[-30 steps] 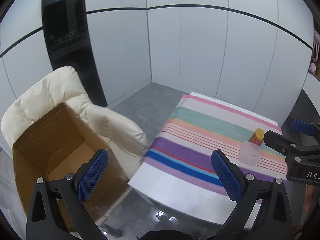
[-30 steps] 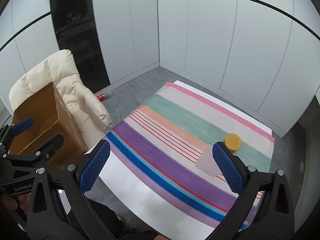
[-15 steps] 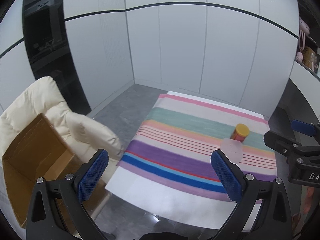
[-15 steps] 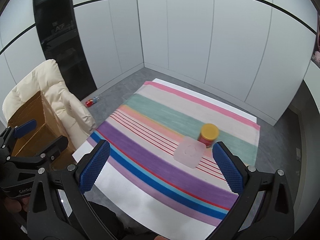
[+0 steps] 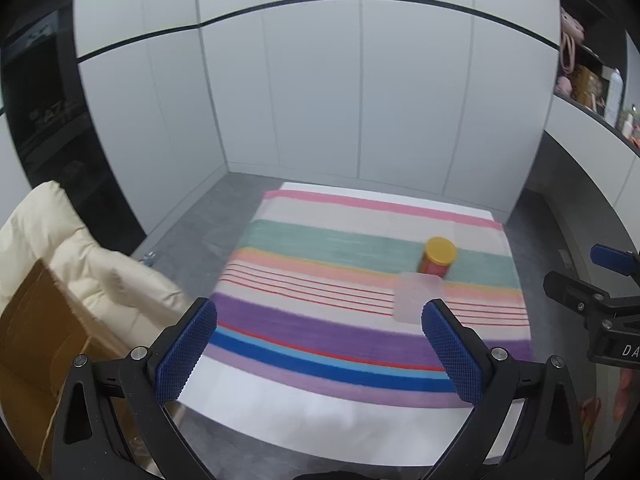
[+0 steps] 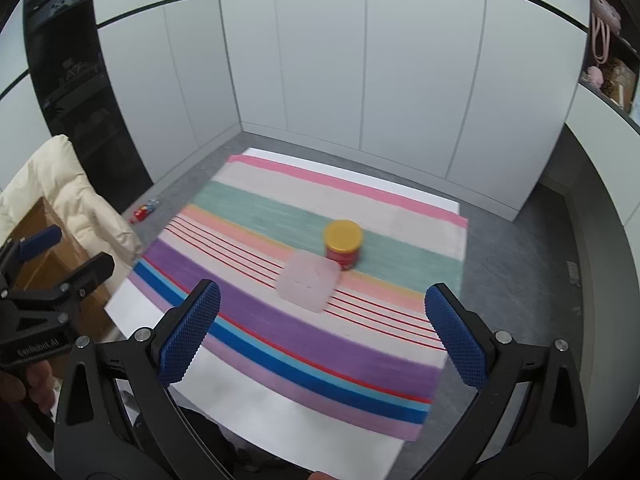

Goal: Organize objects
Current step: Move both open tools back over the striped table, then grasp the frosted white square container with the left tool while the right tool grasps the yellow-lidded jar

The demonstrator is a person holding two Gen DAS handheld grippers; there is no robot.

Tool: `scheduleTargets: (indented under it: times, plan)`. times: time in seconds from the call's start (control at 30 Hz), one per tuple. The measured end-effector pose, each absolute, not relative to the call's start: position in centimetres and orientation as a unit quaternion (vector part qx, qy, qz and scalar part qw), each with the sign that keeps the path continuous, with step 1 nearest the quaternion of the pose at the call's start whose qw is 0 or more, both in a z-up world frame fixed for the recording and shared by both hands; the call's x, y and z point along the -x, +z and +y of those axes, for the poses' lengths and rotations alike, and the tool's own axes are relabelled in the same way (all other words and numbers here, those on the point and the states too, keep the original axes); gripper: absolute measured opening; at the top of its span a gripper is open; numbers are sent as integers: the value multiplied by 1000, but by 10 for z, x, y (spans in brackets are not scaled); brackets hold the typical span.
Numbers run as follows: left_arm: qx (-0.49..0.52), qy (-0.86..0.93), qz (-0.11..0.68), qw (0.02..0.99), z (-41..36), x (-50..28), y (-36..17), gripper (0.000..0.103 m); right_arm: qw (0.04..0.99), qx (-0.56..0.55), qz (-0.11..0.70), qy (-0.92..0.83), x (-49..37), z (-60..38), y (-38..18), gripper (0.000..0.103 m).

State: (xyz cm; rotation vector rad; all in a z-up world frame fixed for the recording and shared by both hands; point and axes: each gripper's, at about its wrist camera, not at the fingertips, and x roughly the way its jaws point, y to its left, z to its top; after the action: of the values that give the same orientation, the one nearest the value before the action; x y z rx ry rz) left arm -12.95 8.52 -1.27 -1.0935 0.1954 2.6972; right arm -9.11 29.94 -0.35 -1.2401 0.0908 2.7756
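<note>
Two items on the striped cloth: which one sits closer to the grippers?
The translucent square container, flat and frosted. It lies on the near side of the red jar with the yellow lid, which stands upright just behind it.

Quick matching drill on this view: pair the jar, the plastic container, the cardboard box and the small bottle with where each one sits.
Things:
1. jar
2. plastic container
3. cardboard box
4. small bottle

Places:
A. on the floor, left of the table
B. on the green stripe of the cloth
C. against the cream chair
D. on the thin red lines

Pairs: 1-B, 2-D, 3-C, 4-A
</note>
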Motion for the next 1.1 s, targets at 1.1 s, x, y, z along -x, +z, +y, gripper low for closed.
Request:
scheduleTargets:
  times: [1.1]
  plan:
    - [462, 852, 151, 194, 243, 212, -153, 100, 157, 477, 97, 859, 127, 412, -141, 97]
